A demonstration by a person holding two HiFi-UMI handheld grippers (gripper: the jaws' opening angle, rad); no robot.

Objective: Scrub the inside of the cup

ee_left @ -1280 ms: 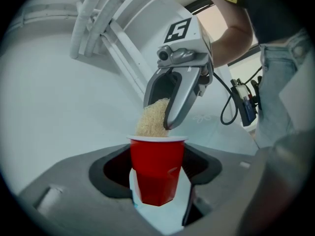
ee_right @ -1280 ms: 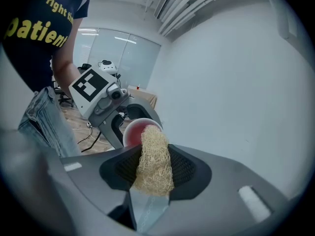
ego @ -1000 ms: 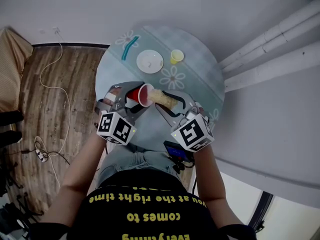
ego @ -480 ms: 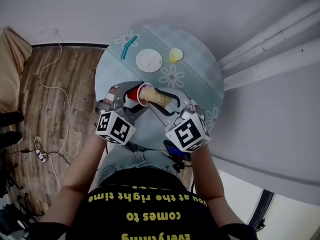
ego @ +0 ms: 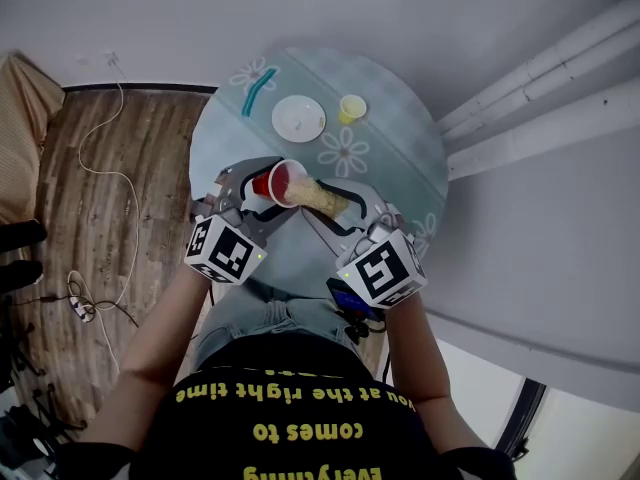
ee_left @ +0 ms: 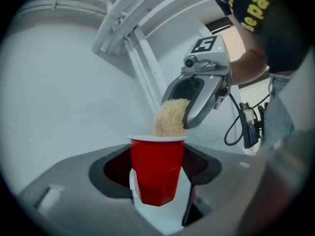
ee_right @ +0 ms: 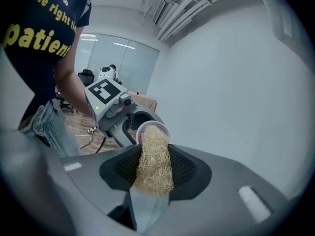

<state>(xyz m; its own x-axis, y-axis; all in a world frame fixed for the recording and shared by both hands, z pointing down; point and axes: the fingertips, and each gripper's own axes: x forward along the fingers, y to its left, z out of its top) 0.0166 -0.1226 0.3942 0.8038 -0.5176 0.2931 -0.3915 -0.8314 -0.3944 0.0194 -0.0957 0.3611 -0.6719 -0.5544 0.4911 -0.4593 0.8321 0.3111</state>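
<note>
The scrubbing step is under way. Nearest the person, the left gripper [ego: 255,190] is clamped on the red plastic cup [ee_left: 156,168]. Its jaws stand fairly wide, with the pads pressing the cup's lower walls. The cup is held in the air above the near edge of the table, tipped so its mouth faces the other hand. The right gripper [ego: 345,213] has its jaws at a middling gap, closed on the back half of a straw-coloured loofah scrubber [ee_right: 153,166]. The front end of the loofah reaches through the white rim into the cup.

Judging from this, the next move calls for pushing the loofah deeper and twisting it against the inner wall. The left grip must stay firm but not so tight that it buckles the thin cup.

Beyond the hands lies the round, pale blue table [ego: 400,138] printed with daisies. Farther back on it sit a white plate [ego: 299,120], a small yellow cup [ego: 352,112] just beside it, and a teal strip [ego: 258,96] I cannot identify.
</note>
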